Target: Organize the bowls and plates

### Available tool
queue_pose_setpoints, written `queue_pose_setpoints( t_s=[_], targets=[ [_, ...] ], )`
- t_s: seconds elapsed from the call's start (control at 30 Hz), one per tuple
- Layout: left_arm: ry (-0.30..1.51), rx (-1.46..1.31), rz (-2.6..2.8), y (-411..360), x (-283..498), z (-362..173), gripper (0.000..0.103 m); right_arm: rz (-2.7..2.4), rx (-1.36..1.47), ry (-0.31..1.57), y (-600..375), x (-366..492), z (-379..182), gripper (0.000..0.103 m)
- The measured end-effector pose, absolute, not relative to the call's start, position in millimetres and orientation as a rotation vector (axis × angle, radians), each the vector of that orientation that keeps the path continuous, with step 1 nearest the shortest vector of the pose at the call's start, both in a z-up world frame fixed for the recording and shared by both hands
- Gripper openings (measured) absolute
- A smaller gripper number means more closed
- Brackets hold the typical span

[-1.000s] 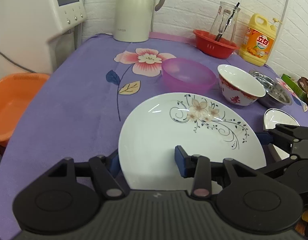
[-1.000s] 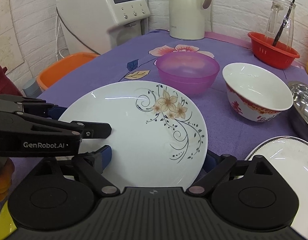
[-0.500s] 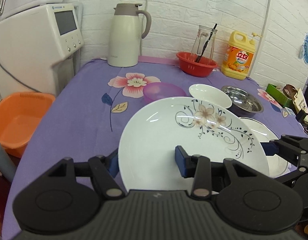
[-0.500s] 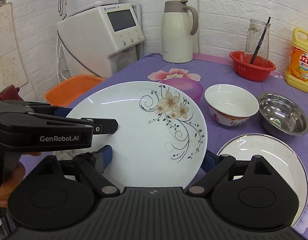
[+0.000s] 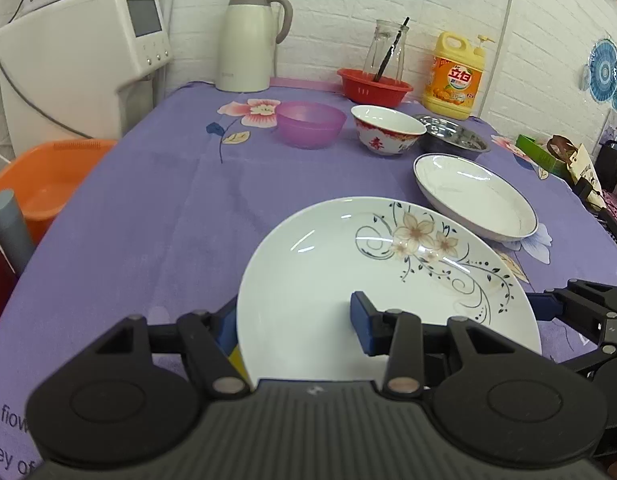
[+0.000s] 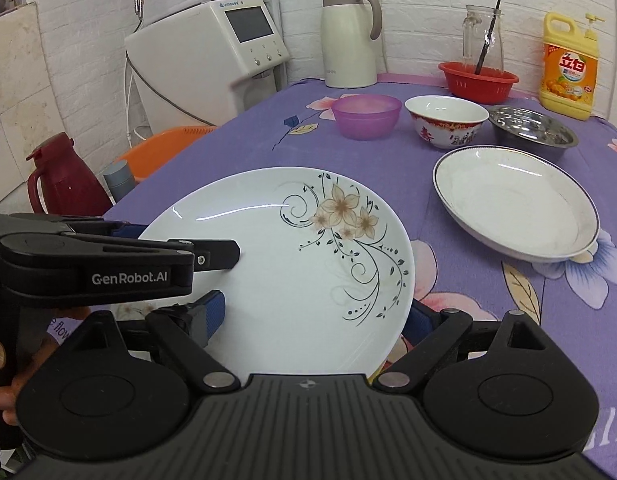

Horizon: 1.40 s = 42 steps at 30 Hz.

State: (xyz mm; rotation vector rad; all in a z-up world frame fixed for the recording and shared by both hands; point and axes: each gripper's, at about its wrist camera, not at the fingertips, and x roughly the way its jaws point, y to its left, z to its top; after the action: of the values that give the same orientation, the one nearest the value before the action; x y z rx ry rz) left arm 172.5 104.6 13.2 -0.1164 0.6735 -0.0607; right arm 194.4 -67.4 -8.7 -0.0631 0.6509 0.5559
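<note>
White floral plate (image 5: 360, 280) held off the purple tabletop (image 5: 168, 208) by both grippers.

Left gripper (image 5: 296, 320) fingers clamp the plate's 6 o'clock rim; right gripper (image 6: 312, 312) fingers straddle its rim, closed on it, from the 3 o'clock side. Beyond, at 1 o'clock, lies the rimmed plate (image 5: 476, 196), the likely stacking target. Farther at 12 o'clock: purple bowl (image 5: 310, 124), porcelain bowl (image 5: 388, 130), steel bowl (image 5: 452, 138). Risk: glazed rim slipping from narrow pads if the grippers diverge or tilt unevenly; a hard, off-centre set-down could chip either plate.
</note>
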Motion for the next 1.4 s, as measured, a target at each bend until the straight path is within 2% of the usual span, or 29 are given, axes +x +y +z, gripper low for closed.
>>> queue_pose_setpoints(
  t_s=[0.17,0.23,0.3,0.33,0.5,0.8,1.4],
  targets=[
    [0.688,-0.157,-0.074,109,171,0,0.043,0.531,-0.104,0.609,-66,188,-15,0.103],
    [0.637,-0.106,-0.059,104,166,2,0.043,0.52,-0.101,0.61,-67,188,-18,0.103],
    [0.6,-0.091,-0.063,103,162,8,0.05,0.516,-0.107,0.609,-68,189,-21,0.103],
    [0.585,-0.093,-0.064,103,161,11,0.056,0.51,-0.114,0.611,-67,188,-23,0.103],
    [0.55,-0.119,-0.068,108,157,24,0.059,0.507,-0.041,0.578,-80,186,-16,0.103],
    [0.584,-0.159,-0.097,98,171,27,0.073,0.433,0.074,0.557,-119,196,-7,0.103],
    [0.631,-0.144,-0.184,44,239,43,0.073,0.206,0.234,0.551,-212,254,-18,0.103]
  ],
)
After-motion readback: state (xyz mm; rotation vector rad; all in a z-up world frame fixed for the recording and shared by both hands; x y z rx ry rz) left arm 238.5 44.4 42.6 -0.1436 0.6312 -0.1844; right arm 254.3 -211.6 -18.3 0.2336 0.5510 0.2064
